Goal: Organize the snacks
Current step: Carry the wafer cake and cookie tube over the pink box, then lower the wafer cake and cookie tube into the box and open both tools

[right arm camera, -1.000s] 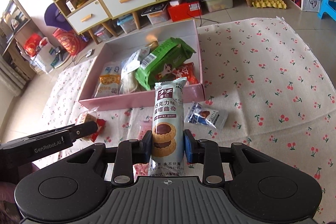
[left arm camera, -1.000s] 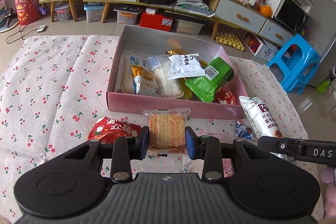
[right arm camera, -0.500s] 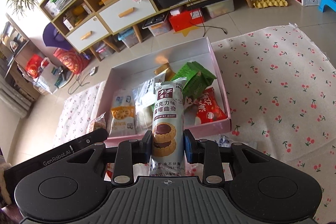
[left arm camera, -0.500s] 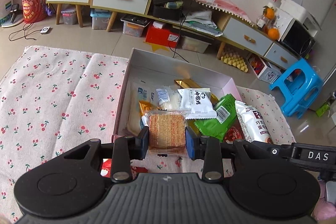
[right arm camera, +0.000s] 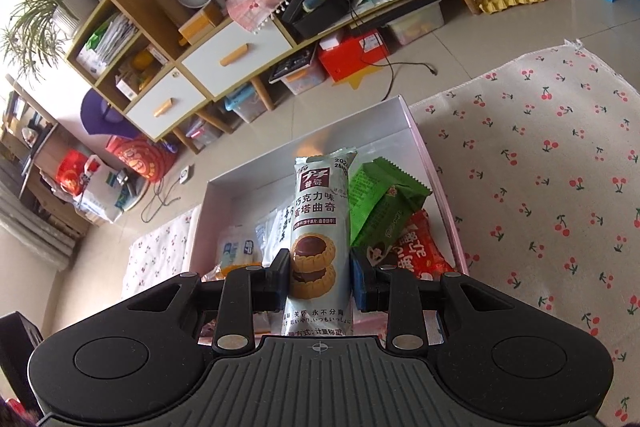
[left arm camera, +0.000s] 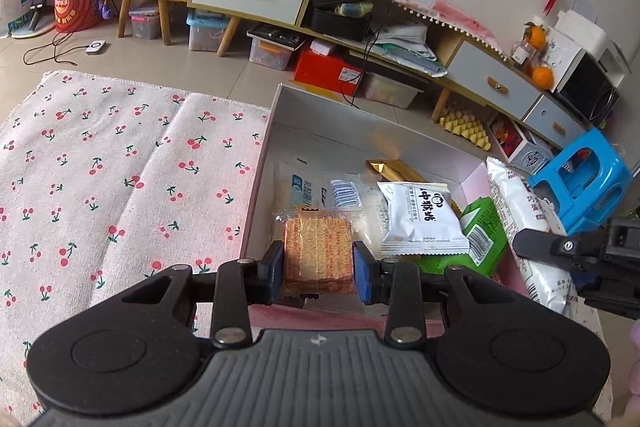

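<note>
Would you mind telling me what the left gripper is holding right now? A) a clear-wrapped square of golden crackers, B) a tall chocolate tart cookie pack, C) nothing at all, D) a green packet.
A: in the left wrist view the left gripper has its pads pressed on both sides of the clear-wrapped crackers, held above the pink box.

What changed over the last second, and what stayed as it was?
Both grippers carried their snacks from above the cloth to over the pink box. The left gripper is still shut on the cracker pack, the right gripper on the cookie pack. Nothing was released; the snacks in the box lie as before.
</note>
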Demonstrator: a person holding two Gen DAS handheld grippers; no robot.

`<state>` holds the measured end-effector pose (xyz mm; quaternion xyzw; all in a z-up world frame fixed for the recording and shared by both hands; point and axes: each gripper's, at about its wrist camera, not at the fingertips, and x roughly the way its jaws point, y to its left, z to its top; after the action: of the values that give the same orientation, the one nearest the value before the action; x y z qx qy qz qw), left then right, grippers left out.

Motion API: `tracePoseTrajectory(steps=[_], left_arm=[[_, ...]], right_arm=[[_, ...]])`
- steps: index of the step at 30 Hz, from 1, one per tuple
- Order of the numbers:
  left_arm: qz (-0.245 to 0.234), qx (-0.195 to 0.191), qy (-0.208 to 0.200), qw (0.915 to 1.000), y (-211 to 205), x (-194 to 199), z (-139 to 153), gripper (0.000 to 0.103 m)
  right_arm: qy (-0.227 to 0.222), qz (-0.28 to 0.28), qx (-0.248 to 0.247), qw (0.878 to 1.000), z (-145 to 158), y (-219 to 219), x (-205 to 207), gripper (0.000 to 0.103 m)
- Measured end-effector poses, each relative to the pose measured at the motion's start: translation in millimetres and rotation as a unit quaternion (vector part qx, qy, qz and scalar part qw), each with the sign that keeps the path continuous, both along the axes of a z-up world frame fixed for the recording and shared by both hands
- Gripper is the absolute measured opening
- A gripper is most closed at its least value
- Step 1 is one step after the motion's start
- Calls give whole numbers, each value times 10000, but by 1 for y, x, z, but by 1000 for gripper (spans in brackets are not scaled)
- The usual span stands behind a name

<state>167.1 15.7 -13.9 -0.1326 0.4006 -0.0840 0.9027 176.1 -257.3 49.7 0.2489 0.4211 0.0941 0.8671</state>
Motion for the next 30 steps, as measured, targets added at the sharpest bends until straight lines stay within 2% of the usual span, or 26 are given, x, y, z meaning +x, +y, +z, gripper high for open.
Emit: tracePoseTrajectory(steps=[5,10,18,20,22,24,27,30], left_arm=[[-52,17,-130,9999,1,0,-4,33],[-103,21,-146,9998,1,-3,0,35],[-265,-36,-211,9994,4,-3,1,36],[-298,-10,-257,9992,3,-3,1,46],[-336,10,-282,9990,2,-4,2,54],[-371,30,-267,9989,0,-4,2,55],[-422,77,-241,9988,-2,-5,2,60],[-473,114,-265,9985,-4,-7,4,64]], right_arm=[[-143,316,114,9993,6,23,25,29],[-84,699,-121,9974,3,54,56,29],[27,971,-378,9946,-12,68,82,30],[43,981,-389,9944,-14,69,84,30],[29,967,-309,9948,-15,68,84,33],[27,956,-178,9953,-14,66,82,36],[-38,1001,-205,9948,-8,65,77,55],[-118,1125,-427,9927,-1,67,68,60]])
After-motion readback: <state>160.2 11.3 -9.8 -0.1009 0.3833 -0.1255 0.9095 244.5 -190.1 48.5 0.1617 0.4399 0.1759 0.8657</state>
